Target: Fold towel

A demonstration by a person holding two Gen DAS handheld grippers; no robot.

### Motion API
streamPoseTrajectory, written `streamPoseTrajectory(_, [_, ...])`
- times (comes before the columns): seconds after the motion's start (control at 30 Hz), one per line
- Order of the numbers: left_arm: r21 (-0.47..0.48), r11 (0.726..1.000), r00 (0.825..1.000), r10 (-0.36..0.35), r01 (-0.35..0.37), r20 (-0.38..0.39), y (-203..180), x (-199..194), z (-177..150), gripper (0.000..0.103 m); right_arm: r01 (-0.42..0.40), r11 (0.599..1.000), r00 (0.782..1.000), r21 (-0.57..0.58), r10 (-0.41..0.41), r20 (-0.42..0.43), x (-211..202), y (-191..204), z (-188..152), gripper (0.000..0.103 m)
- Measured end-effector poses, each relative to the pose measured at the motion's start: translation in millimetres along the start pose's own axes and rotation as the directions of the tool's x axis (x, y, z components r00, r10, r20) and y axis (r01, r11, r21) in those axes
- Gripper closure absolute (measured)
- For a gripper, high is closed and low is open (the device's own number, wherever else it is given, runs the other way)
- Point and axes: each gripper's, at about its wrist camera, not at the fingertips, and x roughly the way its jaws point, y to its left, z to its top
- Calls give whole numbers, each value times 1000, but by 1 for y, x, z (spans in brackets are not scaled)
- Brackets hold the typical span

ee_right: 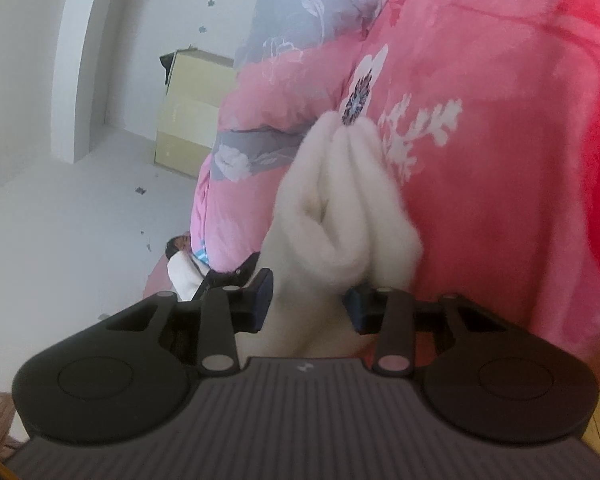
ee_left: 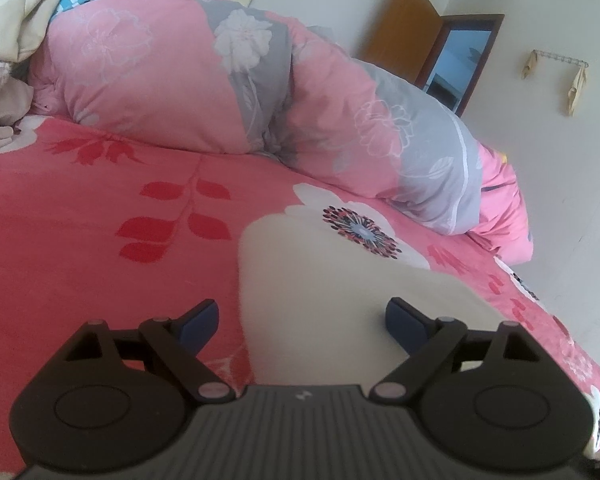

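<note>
A cream fluffy towel (ee_left: 320,280) lies on the coral flowered bed blanket (ee_left: 80,240). In the left wrist view my left gripper (ee_left: 302,316) is open wide just above the towel's left part, its blue pads (ee_left: 202,320) apart and holding nothing. In the right wrist view the towel (ee_right: 340,208) is bunched into thick folds that run back between the fingers. My right gripper (ee_right: 309,306) is shut on this bunched edge, with the fabric filling the narrow gap between its pads (ee_right: 262,300). That view is rolled sideways, with the blanket (ee_right: 520,160) on the right.
A rolled pink and grey floral duvet (ee_left: 220,80) lies across the bed behind the towel. Cream cloths (ee_left: 12,8) are piled at the far left. An open brown door (ee_left: 400,28) and a white wall stand beyond the bed's right edge. A pale yellow cabinet (ee_right: 196,120) stands by the wall.
</note>
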Motion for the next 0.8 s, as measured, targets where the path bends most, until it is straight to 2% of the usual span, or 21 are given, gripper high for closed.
streamPoseTrajectory(0.3, [74,997,1000,-6,7,-11,-21,1,3,12,-13,990,994,-143,28,103,-9,20,4,93])
streamPoseTrajectory(0.47, [116,993,1000,-2,4,-13,-29,2,1,12,-13,993,993,-120,27,115,-13,12,9,93])
streamPoseTrajectory(0.7, [119,993,1000,3,-1,-18,-30,-1,0,12,2,1000,997,-4,-1,75,-12,-17,2,94])
streamPoseTrajectory(0.8, [127,992,1000,-5,5,-5,-31,-10,1,12,-7,1000,998,-10,8,67,-11,-17,2,94])
